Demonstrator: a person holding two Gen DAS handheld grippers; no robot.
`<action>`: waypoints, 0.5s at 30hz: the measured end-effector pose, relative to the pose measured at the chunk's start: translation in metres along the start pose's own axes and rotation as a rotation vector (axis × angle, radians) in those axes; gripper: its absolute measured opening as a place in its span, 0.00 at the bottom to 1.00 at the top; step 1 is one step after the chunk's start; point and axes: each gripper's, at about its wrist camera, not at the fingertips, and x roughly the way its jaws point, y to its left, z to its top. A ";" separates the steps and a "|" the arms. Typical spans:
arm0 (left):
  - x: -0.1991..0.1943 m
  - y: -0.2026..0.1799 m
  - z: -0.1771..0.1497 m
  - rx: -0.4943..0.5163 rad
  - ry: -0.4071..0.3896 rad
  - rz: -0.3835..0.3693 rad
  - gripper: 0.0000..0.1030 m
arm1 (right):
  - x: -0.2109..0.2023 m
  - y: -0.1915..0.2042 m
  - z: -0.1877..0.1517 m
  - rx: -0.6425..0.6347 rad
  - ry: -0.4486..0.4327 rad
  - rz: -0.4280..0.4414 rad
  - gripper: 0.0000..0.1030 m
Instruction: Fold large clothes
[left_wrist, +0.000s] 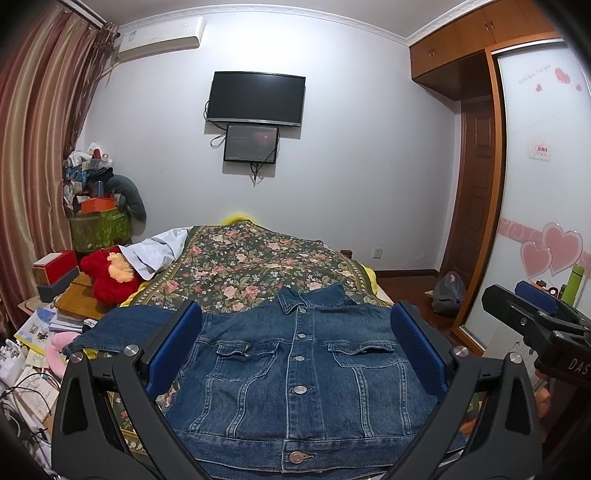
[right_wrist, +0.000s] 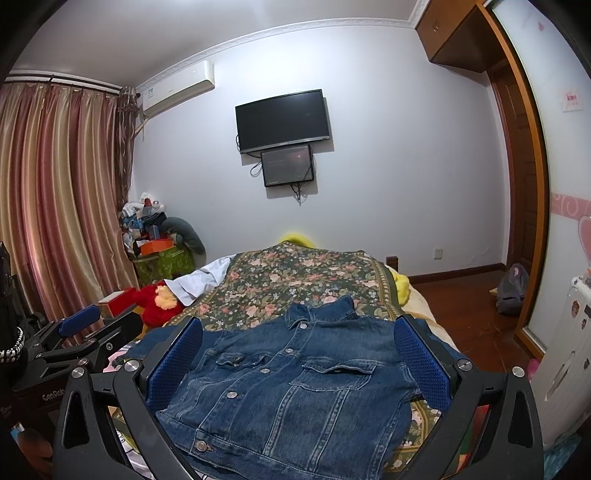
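A blue denim jacket (left_wrist: 299, 373) lies face up and buttoned on the floral bedspread (left_wrist: 255, 266), collar pointing away, one sleeve spread out to the left (left_wrist: 122, 325). It also shows in the right wrist view (right_wrist: 295, 391). My left gripper (left_wrist: 295, 332) is open and empty, held above the jacket's near hem. My right gripper (right_wrist: 299, 343) is open and empty, also above the jacket. The right gripper shows at the right edge of the left wrist view (left_wrist: 535, 314), and the left gripper shows at the left of the right wrist view (right_wrist: 81, 325).
A red plush toy (left_wrist: 107, 273) and white cloth (left_wrist: 155, 251) lie at the bed's left. Boxes and papers (left_wrist: 44, 317) clutter the left side. A wardrobe with sliding door (left_wrist: 535, 184) stands right. A grey bag (left_wrist: 448, 293) sits on the wood floor.
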 end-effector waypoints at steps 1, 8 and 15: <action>0.001 0.001 0.000 -0.001 0.000 -0.001 1.00 | 0.000 0.001 0.000 0.000 0.000 0.000 1.00; 0.000 0.000 0.000 0.000 -0.002 0.001 1.00 | 0.000 -0.001 0.000 0.000 0.000 0.001 1.00; 0.000 0.001 0.001 -0.001 -0.003 0.003 1.00 | 0.000 0.000 0.000 0.002 -0.002 0.000 1.00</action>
